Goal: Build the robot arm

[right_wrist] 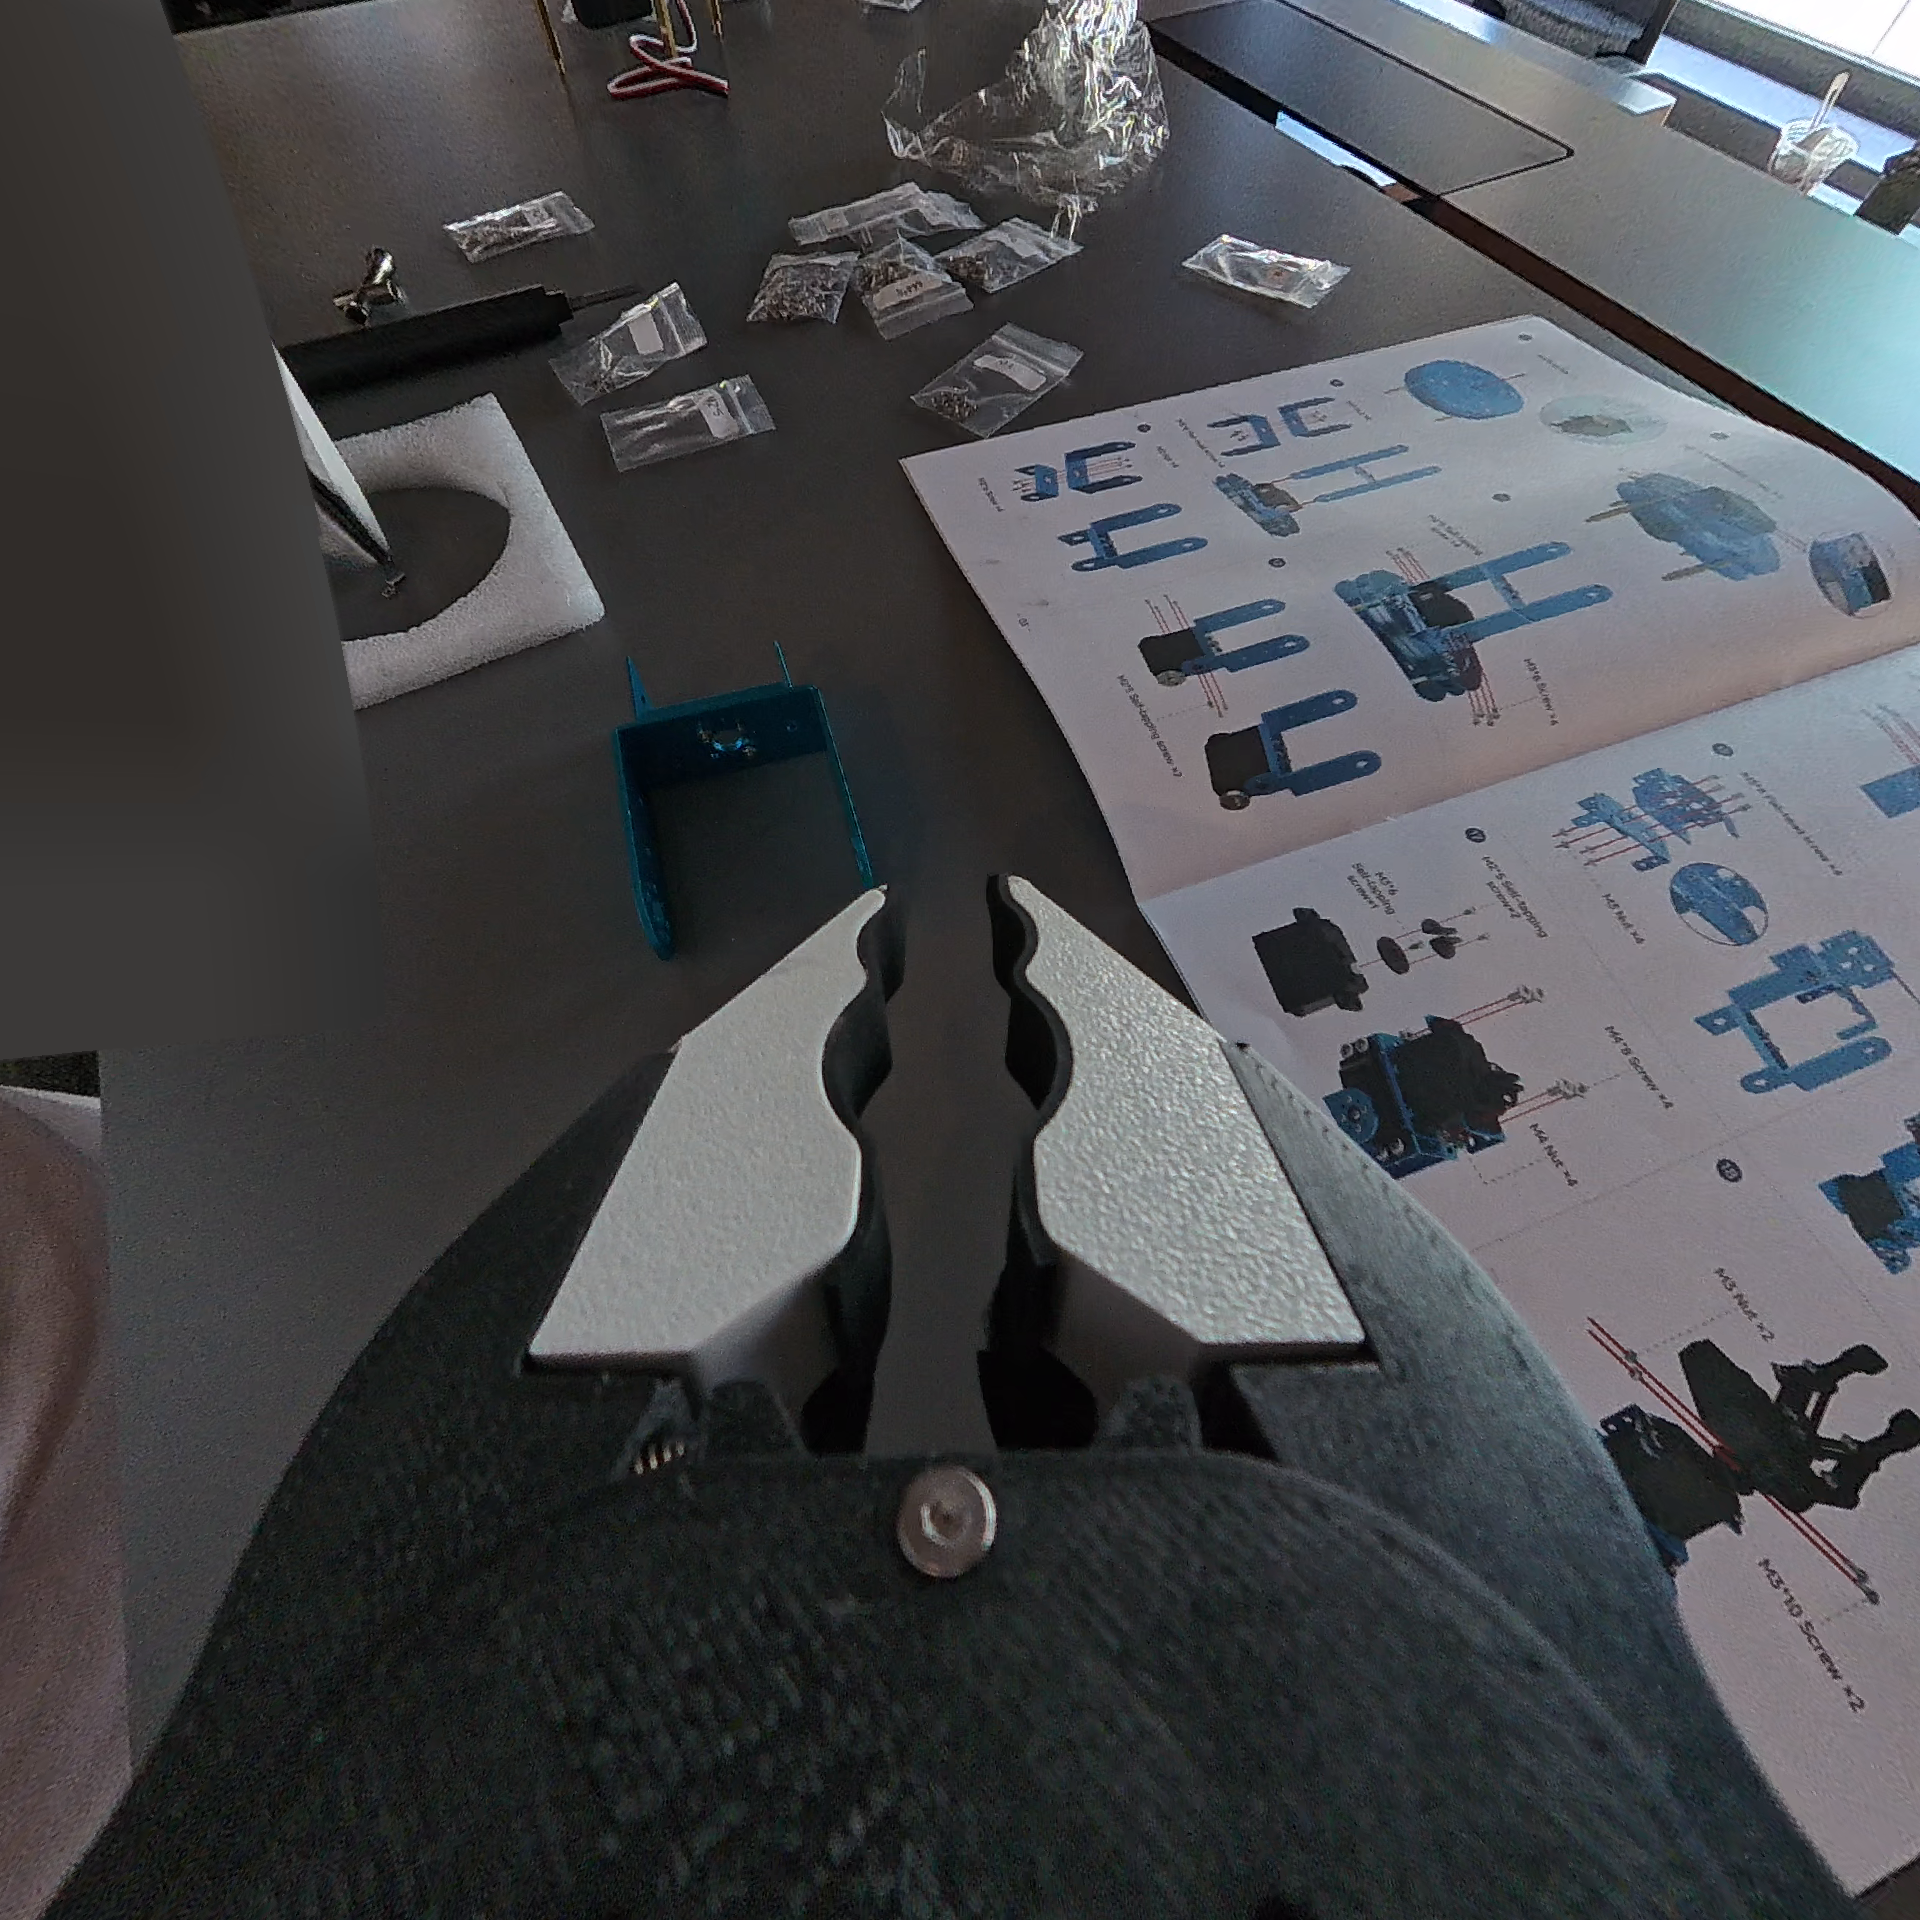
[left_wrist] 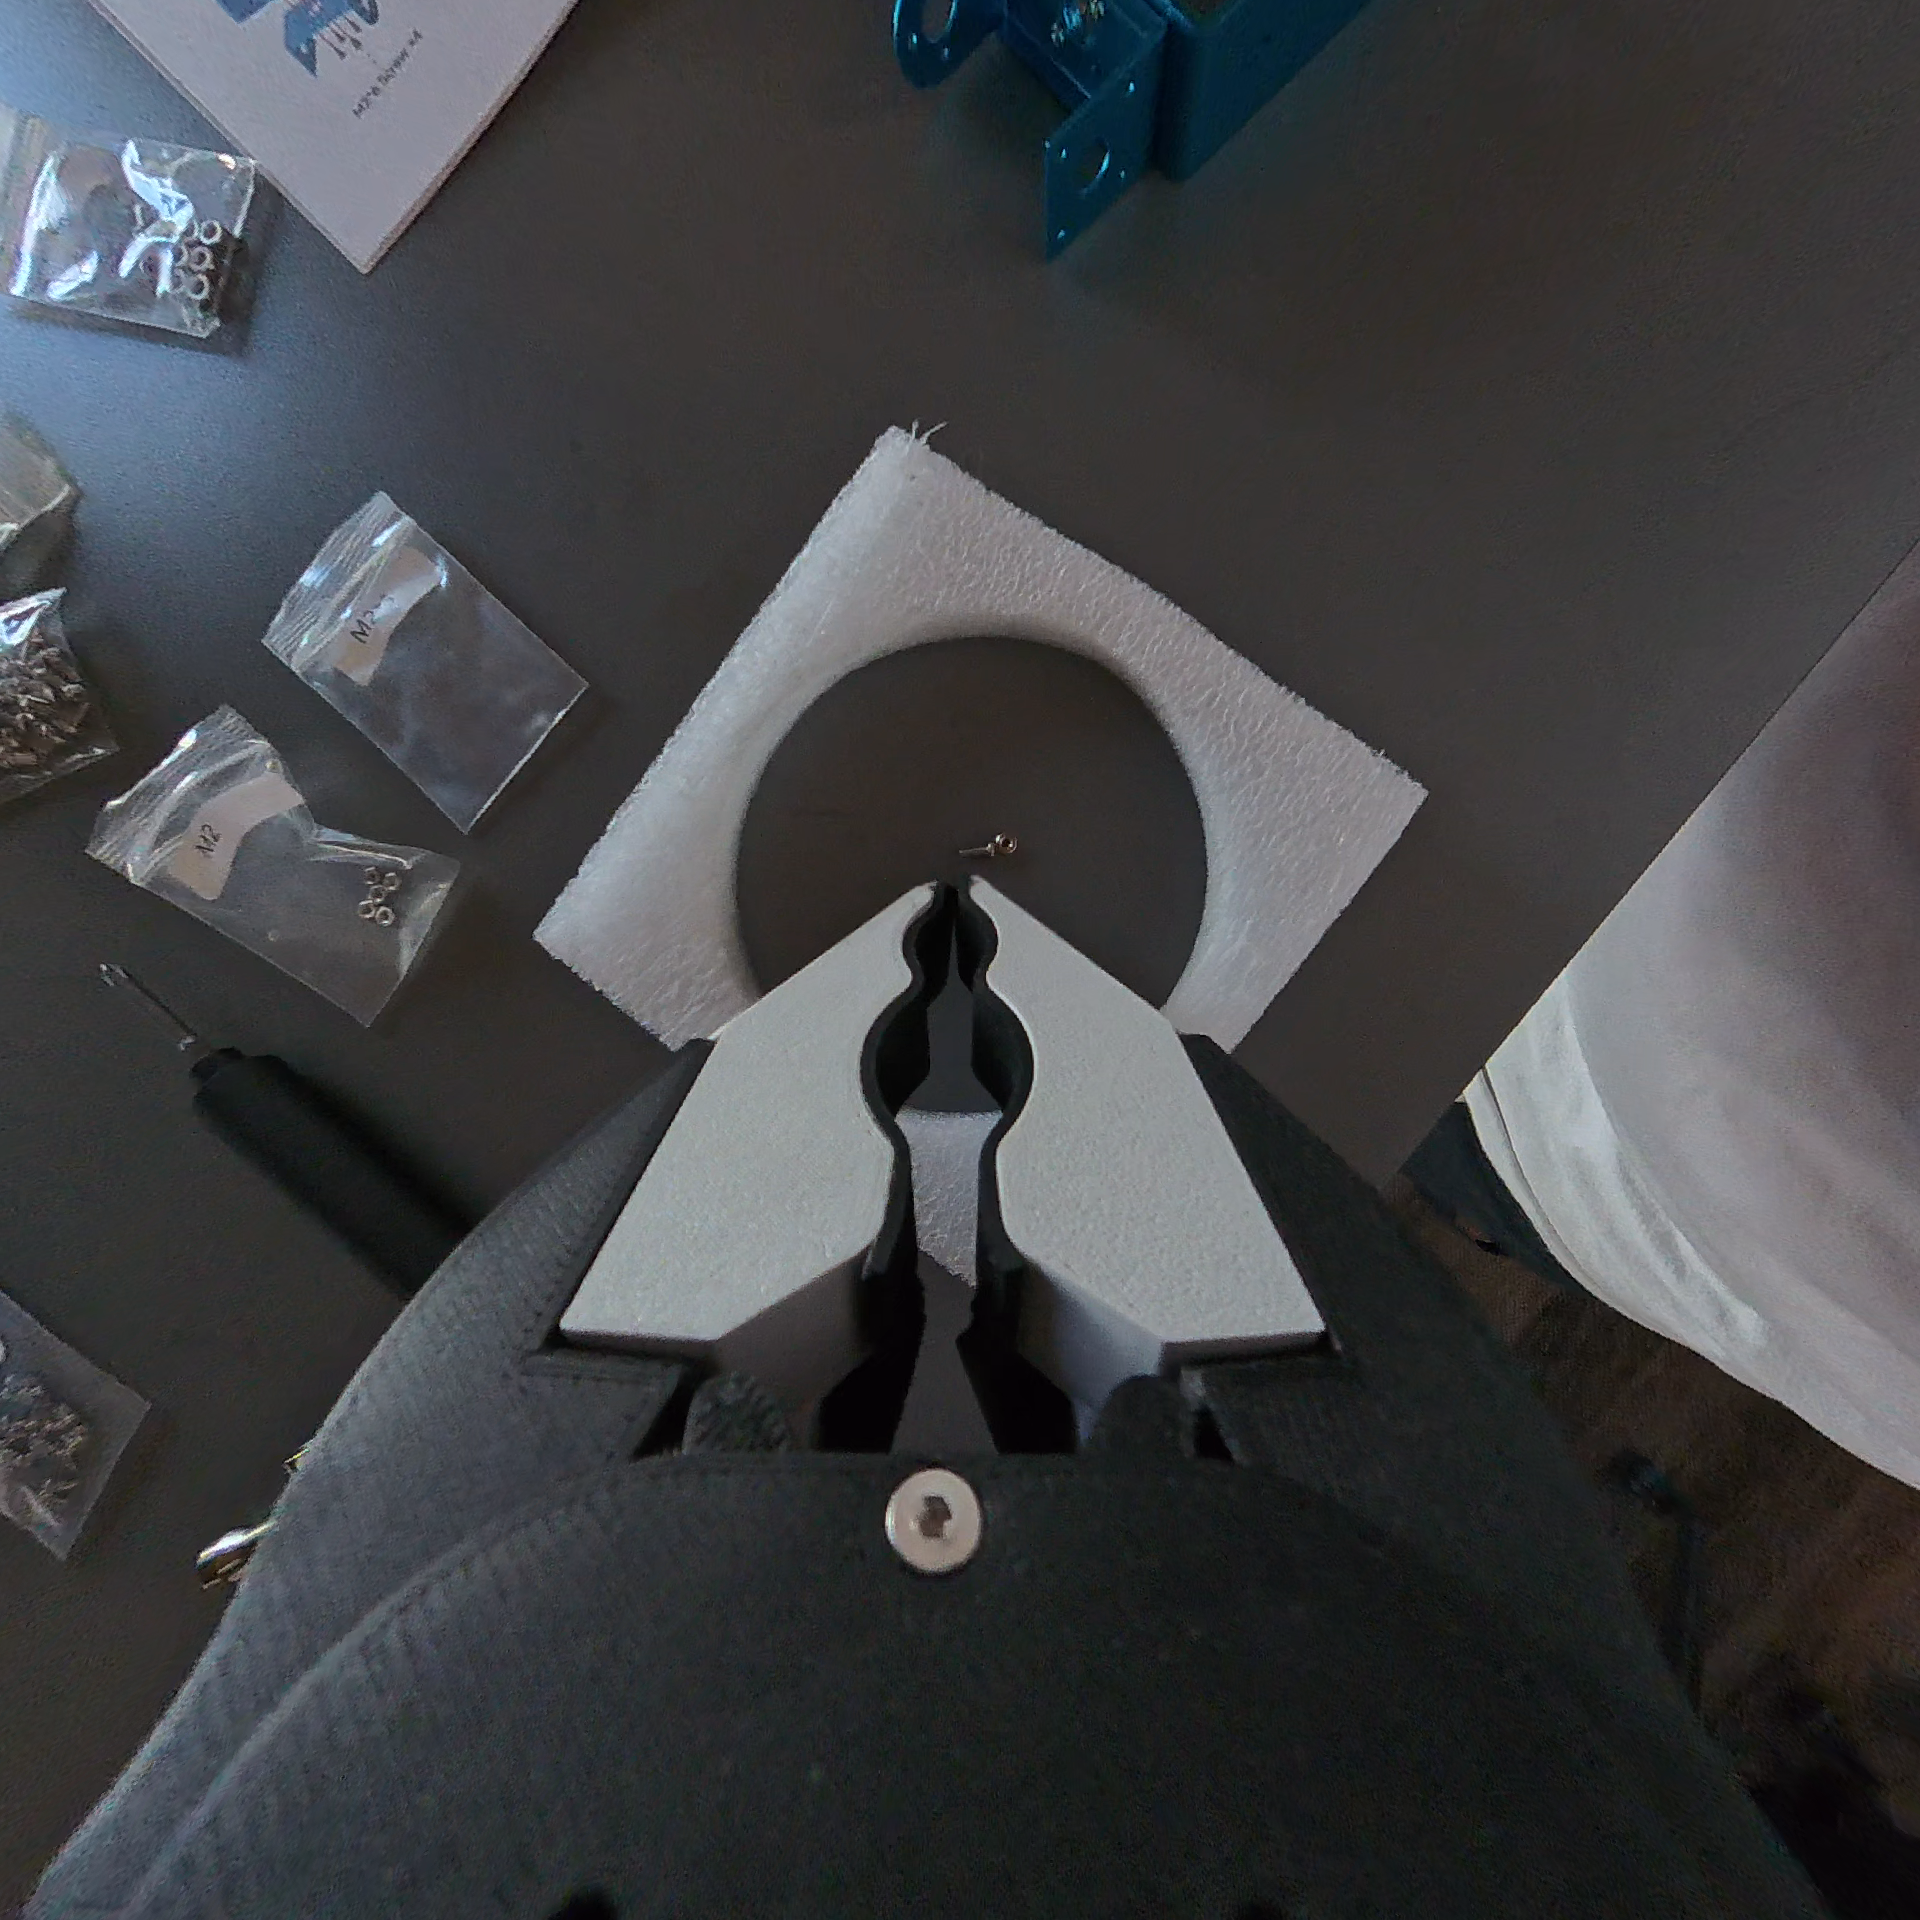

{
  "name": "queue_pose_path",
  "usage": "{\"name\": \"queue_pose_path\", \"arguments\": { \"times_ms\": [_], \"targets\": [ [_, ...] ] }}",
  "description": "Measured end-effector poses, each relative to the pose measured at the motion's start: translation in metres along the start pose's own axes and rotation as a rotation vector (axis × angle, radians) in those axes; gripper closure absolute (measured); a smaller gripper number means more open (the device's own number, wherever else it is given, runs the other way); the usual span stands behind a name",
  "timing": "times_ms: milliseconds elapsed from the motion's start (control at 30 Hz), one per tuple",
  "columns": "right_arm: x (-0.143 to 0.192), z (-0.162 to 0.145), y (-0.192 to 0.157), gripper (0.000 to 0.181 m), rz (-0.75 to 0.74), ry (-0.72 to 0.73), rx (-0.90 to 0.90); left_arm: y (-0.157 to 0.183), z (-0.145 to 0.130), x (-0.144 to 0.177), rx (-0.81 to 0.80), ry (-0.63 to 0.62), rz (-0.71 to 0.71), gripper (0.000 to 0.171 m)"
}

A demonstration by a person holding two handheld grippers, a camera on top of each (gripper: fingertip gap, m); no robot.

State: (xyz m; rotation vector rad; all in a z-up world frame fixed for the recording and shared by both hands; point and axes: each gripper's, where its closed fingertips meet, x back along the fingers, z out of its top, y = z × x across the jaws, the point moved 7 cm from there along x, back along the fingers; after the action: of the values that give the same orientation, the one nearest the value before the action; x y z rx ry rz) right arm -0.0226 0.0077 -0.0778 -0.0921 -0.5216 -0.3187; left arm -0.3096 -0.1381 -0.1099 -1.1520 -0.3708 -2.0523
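My left gripper (left_wrist: 954, 885) is shut and holds nothing. Its tips hover inside the round cut-out of a white foam square (left_wrist: 1039, 592). A tiny screw (left_wrist: 992, 847) lies on the dark table just beyond the tips, apart from them. The right wrist view shows this gripper's tips (right_wrist: 376, 551) above the screw (right_wrist: 393, 588) in the foam square (right_wrist: 499, 582). My right gripper (right_wrist: 935, 899) is open and empty, low over the table. A blue U-shaped metal bracket (right_wrist: 743, 769) lies just ahead and left of it.
Several small clear bags of screws and nuts (left_wrist: 358, 899) (right_wrist: 997, 379) lie about. A black screwdriver (left_wrist: 281, 1117) (right_wrist: 436, 332) lies left of the foam. An open instruction booklet (right_wrist: 1455, 727) lies to the right. Blue bracket parts (left_wrist: 1122, 94) and crumpled plastic (right_wrist: 1029, 114) lie farther off. A person's white sleeve (left_wrist: 1714, 987). The left gripper's tips are roughly 25 cm from the right gripper's. To reach the white foam square (left_wrist: 1039, 592) in a straight line is about 5 cm for my left fingers, about 20 cm for my right. The right camera catches it too, in the right wrist view (right_wrist: 453, 614). The blue U-shaped metal bracket (right_wrist: 743, 769) lies around 11 cm away from my right fingertips. It turns up in the left wrist view (left_wrist: 1076, 75) as well.
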Motion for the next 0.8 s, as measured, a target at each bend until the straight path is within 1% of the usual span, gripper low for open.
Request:
{"name": "queue_pose_path", "arguments": {
  "times_ms": [200, 367, 467, 500, 533, 567, 600, 667, 700, 733, 800],
  "targets": [
    [-0.002, -0.004, 0.001, 0.166, 0.004, -0.004, -0.008, -0.008, 0.002, 0.006, 0.023, 0.026, 0.019, 0.171],
    [0.000, -0.005, 0.002, 0.166, 0.002, -0.007, -0.004, -0.017, -0.001, 0.017, 0.129, 0.090, -0.020, 0.171],
    [0.011, -0.007, 0.007, 0.163, -0.009, -0.026, 0.016, -0.017, -0.001, 0.026, 0.205, 0.151, -0.048, 0.159],
    [0.023, -0.011, 0.016, 0.162, -0.064, -0.073, 0.053, -0.017, -0.001, 0.029, 0.235, 0.171, -0.060, 0.153],
    [0.041, -0.015, 0.033, 0.162, -0.163, -0.122, 0.085, -0.016, -0.001, 0.033, 0.261, 0.196, -0.070, 0.146],
    [0.063, -0.019, 0.049, 0.159, -0.241, -0.130, 0.092, -0.015, 0.000, 0.037, 0.282, 0.228, -0.080, 0.145],
    [0.084, -0.023, 0.064, 0.154, -0.273, -0.108, 0.080, -0.013, 0.000, 0.042, 0.297, 0.262, -0.087, 0.146],
    [0.116, -0.042, 0.093, 0.141, -0.305, -0.094, 0.087, -0.012, 0.001, 0.050, 0.325, 0.321, -0.082, 0.146],
    [0.126, -0.055, 0.108, 0.136, -0.316, -0.118, 0.081, -0.012, 0.001, 0.053, 0.337, 0.349, -0.080, 0.146],
    [0.132, -0.067, 0.120, 0.135, -0.312, -0.163, 0.060, -0.012, 0.003, 0.056, 0.348, 0.372, -0.081, 0.146],
    [0.138, -0.073, 0.142, 0.136, -0.329, -0.188, 0.074, -0.012, 0.006, 0.061, 0.363, 0.403, -0.088, 0.147]
  ]
}}
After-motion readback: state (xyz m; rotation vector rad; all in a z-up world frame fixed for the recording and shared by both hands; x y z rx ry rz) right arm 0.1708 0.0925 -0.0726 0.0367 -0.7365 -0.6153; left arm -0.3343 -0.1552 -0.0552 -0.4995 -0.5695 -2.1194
